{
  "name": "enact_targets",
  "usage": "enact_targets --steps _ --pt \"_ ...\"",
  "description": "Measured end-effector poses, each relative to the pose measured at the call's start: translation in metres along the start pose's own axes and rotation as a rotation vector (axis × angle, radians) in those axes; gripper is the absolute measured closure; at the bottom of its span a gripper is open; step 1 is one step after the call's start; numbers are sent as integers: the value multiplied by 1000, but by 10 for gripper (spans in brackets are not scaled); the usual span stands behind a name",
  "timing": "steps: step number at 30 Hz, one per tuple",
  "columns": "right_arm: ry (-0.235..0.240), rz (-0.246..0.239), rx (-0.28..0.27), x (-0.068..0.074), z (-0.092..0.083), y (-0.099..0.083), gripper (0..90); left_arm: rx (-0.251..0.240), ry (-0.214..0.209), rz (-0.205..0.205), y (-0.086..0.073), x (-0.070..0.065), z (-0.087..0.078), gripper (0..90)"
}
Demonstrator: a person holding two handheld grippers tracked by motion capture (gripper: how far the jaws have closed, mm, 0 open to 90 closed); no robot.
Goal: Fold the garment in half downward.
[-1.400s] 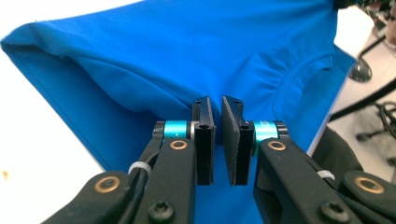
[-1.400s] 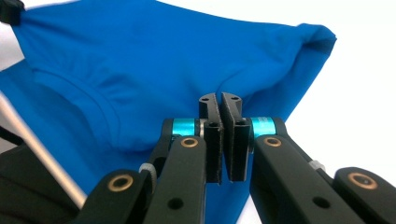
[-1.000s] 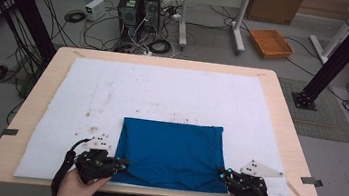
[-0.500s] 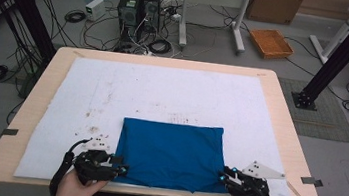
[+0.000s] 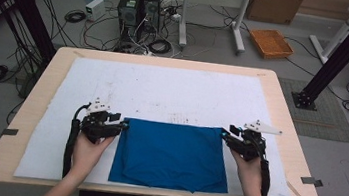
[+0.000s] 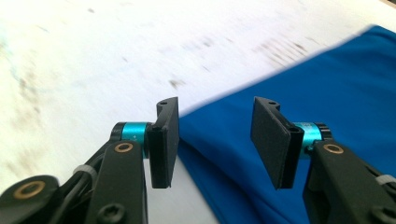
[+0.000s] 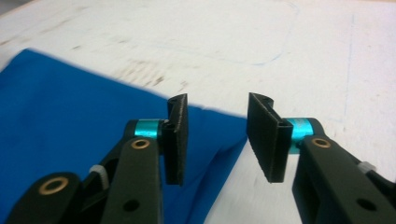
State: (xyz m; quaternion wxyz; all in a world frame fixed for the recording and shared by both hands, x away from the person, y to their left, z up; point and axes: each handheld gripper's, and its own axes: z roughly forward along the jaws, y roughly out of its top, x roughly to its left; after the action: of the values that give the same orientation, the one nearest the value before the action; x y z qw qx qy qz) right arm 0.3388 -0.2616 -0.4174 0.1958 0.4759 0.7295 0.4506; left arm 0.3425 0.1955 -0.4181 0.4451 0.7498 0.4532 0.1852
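Observation:
A blue cloth point(image 5: 170, 155) lies flat and folded into a rectangle on the near half of the white mat point(image 5: 178, 91). My left gripper point(image 5: 121, 124) is at the cloth's far left corner, jaws open. In the left gripper view the gripper point(image 6: 217, 107) straddles the corner edge of the cloth point(image 6: 327, 88), which lies under the gap. My right gripper point(image 5: 226, 134) is at the far right corner, also open. In the right gripper view the cloth point(image 7: 70, 102) has its corner beneath the gripper point(image 7: 215, 105).
The mat covers most of a wooden table point(image 5: 286, 112); its far half is stained but bare. Behind the table on the floor are a computer tower point(image 5: 130, 7), cables and an orange tray point(image 5: 271, 43). A black frame post point(image 5: 339, 53) stands at the right.
Both grippers have moved forward from the cloth's near corners to its far corners. The cloth has not shifted.

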Motion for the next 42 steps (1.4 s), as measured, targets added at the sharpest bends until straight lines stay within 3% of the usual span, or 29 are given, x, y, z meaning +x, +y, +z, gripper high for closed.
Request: enact_targets --steps 4,11,17,22,28,30,32,36,41,42 --pt "-52 26 38 -9 20 2 575 -17 25 -8 3 8 14 521" --pt "-79 75 108 -19 38 0 529 90 3 -47 -3 12 38 525" --pt "-40 33 165 -16 47 -6 804 141 10 -37 -6 10 43 620" --pt "-38 15 155 -15 45 -8 875 144 14 -26 -6 10 41 721" --pt "-38 44 127 -21 39 -9 872 143 7 -27 -7 12 39 794" --pt "-37 56 101 -21 35 -8 824 133 7 -31 -6 12 38 788" --pt "-43 67 80 -23 32 -6 704 117 27 -34 -5 12 36 675" --pt "-49 104 72 -25 33 -4 585 97 14 -56 -4 14 35 568" --pt "-31 104 119 -23 42 -7 587 114 12 -55 -5 12 38 571" --pt "-18 77 140 -20 45 -8 676 134 7 -47 -6 11 40 600"
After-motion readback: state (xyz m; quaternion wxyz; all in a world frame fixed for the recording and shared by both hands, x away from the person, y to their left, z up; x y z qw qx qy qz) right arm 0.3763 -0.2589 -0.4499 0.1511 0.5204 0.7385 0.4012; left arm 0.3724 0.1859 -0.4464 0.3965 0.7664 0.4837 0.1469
